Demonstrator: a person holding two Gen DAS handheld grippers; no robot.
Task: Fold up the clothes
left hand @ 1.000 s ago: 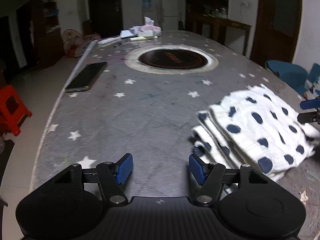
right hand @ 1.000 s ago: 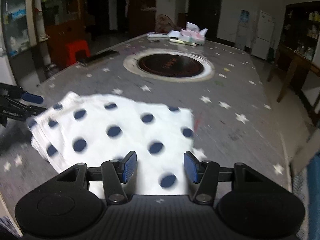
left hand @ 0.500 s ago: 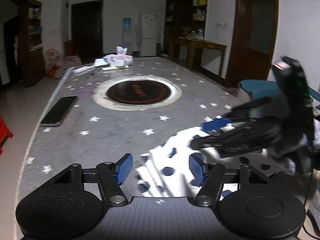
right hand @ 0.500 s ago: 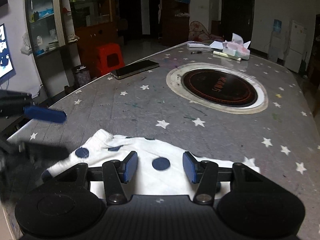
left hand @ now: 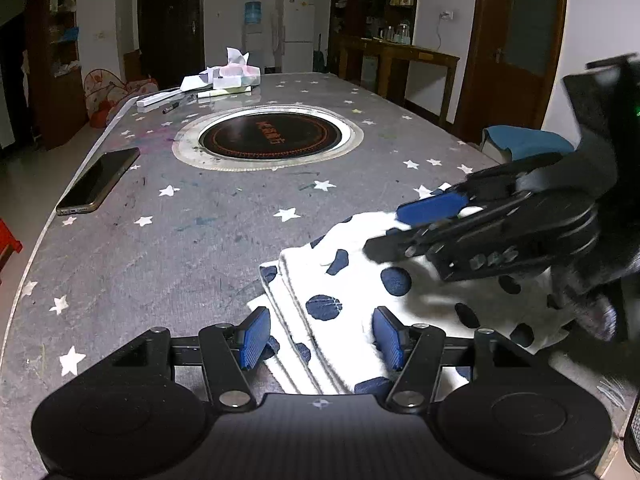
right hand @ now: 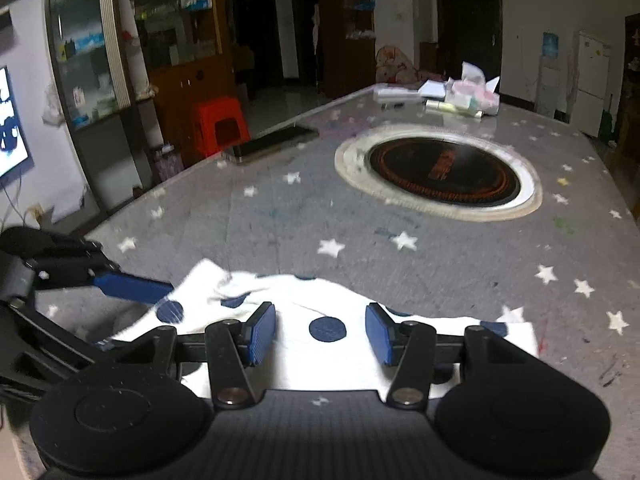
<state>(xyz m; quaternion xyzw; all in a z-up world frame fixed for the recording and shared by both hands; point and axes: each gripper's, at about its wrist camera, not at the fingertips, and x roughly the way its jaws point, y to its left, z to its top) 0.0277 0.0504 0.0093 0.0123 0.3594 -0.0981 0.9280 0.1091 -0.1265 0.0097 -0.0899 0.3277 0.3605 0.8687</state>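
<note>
A folded white garment with dark blue dots [left hand: 344,280] lies on the grey star-patterned table [left hand: 200,232]; it also shows in the right wrist view [right hand: 320,332]. My left gripper [left hand: 320,338] is open, its blue pads either side of the garment's stacked left edge, just above it. My right gripper [right hand: 321,333] is open over the garment's top layer. In the left wrist view the right gripper [left hand: 420,224] reaches in from the right above the cloth. In the right wrist view one blue pad of the left gripper [right hand: 132,288] shows at the garment's left corner.
A round black hotplate [left hand: 270,136] is set in the table's middle. A phone [left hand: 100,180] lies near the left edge. Tissues and papers [left hand: 224,78] sit at the far end. A red stool [right hand: 220,124] and a blue chair [left hand: 524,146] stand beside the table.
Both grippers have closed in on the garment from either side. The left moved right and over its folded edge; the right drew back toward the near edge and swung left. Both stay open.
</note>
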